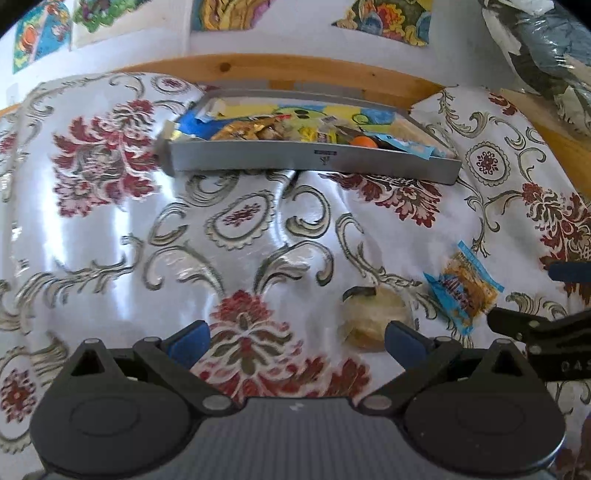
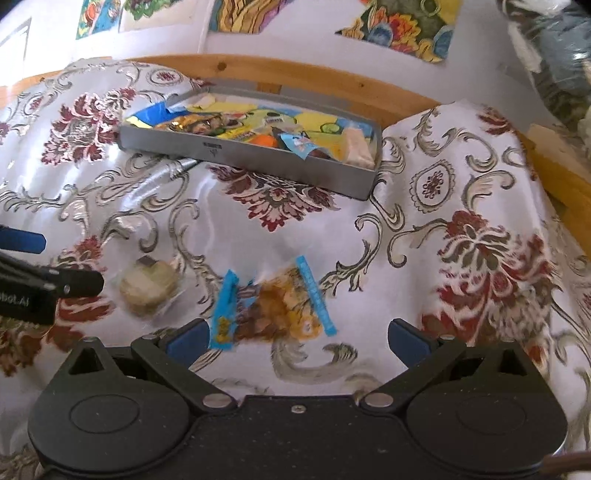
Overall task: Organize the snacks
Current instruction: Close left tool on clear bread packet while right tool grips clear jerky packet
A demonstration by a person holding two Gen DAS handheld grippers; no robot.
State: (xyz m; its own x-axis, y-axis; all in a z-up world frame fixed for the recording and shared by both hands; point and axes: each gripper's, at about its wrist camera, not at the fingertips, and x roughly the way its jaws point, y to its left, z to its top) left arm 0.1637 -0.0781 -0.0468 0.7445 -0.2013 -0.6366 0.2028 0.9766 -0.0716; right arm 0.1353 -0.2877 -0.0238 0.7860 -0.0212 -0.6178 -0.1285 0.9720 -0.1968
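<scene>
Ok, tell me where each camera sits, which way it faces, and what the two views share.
Left wrist: rides the left gripper, facing forward over the tablecloth toward the grey tray; its own open fingers show below, the right gripper's tip at the right edge.
Right wrist: rides the right gripper, aimed above the blue-edged snack packet; open fingers show, the left gripper at the left edge.
Shared: tray, packet, clear-wrapped pale snack.

I see table cloth (image 2: 258, 236): glossy white, dark-red florals, grey-green scrolls | tray (image 2: 266, 162): grey | snack packet (image 2: 280, 306): orange-brown, light-blue ends | round snack (image 2: 147, 286): pale beige, clear wrap | tool pads (image 2: 186, 341): blue | wall pictures (image 2: 402, 26): multicoloured
</scene>
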